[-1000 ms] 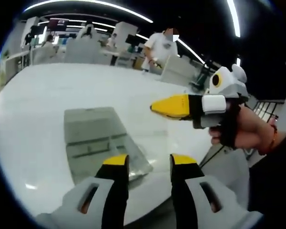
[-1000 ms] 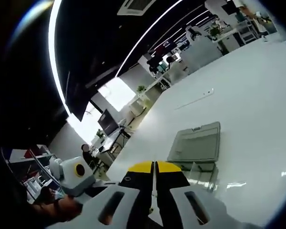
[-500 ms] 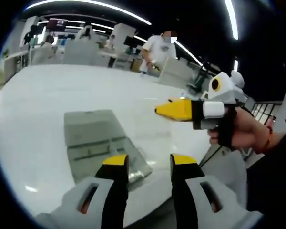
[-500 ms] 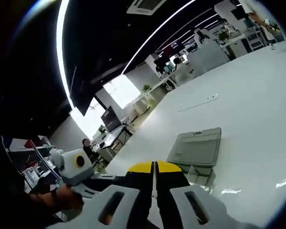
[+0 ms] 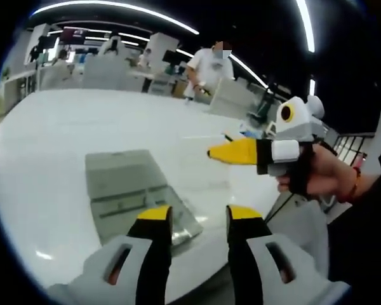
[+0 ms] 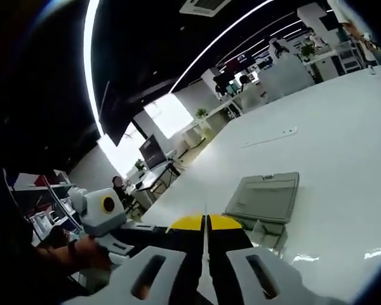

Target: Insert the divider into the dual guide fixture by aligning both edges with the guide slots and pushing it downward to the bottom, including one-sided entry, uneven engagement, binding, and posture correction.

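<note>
Bottom centre of the left gripper view: left claw (image 5: 193, 219), yellow-tipped jaws spread wide apart, gripping nothing. Just beyond the tips, at centre left of the frame: dual guide fixture (image 5: 124, 184), a flat grey slab lying on the white counter (image 5: 57, 121), with a clear guide section (image 5: 181, 222) at its near end, partly hidden behind the left jaw.

From the right edge of that frame, at mid height: right claw (image 5: 213, 152), seen side-on and held by a hand (image 5: 320, 175), yellow tips pressed together and pointing toward frame left. Around those tips, a faint clear pane, probably the divider (image 5: 203, 168); hard to make out against the pale counter. Hangs in the air above and right of the fixture in the frame, apart from it, not in the guide slots.

Upper centre, far off across the counter: a person (image 5: 209, 63) in a white top, standing among pale desks and chairs.

Bottom centre of the right gripper view: same right claw (image 6: 205, 220), jaws closed on a thin edge rising between the tips, pinching the divider edge-on. Right of and above the tips in the frame: the fixture (image 6: 265, 196), flat on the counter (image 6: 343, 127), guide section (image 6: 267, 232) nearest the camera. Lower left of the frame: another hand (image 6: 66, 254) gripping the other handle.
</note>
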{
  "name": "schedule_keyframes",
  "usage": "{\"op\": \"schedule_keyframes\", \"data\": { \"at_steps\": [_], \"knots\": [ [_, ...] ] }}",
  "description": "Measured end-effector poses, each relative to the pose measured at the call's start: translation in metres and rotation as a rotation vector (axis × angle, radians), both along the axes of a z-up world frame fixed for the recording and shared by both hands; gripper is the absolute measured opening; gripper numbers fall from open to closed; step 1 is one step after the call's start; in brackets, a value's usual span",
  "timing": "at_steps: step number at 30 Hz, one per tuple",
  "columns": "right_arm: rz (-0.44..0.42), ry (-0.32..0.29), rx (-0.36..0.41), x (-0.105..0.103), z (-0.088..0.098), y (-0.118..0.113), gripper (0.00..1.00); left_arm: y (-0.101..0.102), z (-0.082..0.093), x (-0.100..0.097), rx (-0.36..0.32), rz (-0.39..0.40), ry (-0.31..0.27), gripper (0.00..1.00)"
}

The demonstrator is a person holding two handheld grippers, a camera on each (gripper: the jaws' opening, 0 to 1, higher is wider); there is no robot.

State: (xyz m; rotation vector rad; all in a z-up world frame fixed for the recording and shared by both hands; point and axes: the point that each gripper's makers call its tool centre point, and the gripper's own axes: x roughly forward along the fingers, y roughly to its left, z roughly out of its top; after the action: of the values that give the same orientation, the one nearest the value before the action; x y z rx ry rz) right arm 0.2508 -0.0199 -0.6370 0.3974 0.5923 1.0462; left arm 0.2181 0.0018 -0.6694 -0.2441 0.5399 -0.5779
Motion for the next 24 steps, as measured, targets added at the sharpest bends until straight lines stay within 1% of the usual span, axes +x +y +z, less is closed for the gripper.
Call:
{"op": "schedule_keyframes", "data": {
  "at_steps": [2,5,8,9,12,13,14,17,20,24],
  "knots": [
    [0.028,-0.025,-0.004,-0.002,0.001,0.001,0.00,0.002,0.001,0.000,0.004,-0.003,-0.005,0.31],
    [0.052,-0.092,-0.023,-0.003,0.001,0.001,0.00,0.008,0.002,0.000,0.000,0.004,-0.011,0.30],
    [0.068,-0.102,-0.030,-0.005,0.001,0.002,0.00,0.012,0.006,0.001,-0.003,0.003,-0.028,0.29],
    [0.074,-0.116,-0.031,-0.006,0.002,0.002,0.00,0.013,0.007,0.001,-0.004,0.003,-0.031,0.28],
    [0.110,-0.226,-0.070,-0.006,0.003,0.002,0.00,0.015,0.009,0.003,0.006,-0.003,-0.045,0.26],
    [0.116,-0.240,-0.070,-0.007,0.004,0.003,0.00,0.016,0.009,0.003,0.014,-0.006,-0.052,0.26],
    [0.120,-0.234,-0.071,-0.009,0.003,0.003,0.00,0.016,0.010,0.004,0.019,-0.009,-0.060,0.25],
    [0.141,-0.253,-0.068,-0.012,0.005,0.005,0.00,0.017,0.012,0.005,0.012,-0.009,-0.066,0.24],
    [0.152,-0.246,-0.060,-0.014,0.005,0.006,0.00,0.018,0.015,0.007,0.014,-0.018,-0.085,0.23],
    [0.176,-0.255,-0.046,-0.016,0.008,0.005,0.00,0.016,0.020,0.008,0.034,-0.065,-0.112,0.21]
  ]
}}
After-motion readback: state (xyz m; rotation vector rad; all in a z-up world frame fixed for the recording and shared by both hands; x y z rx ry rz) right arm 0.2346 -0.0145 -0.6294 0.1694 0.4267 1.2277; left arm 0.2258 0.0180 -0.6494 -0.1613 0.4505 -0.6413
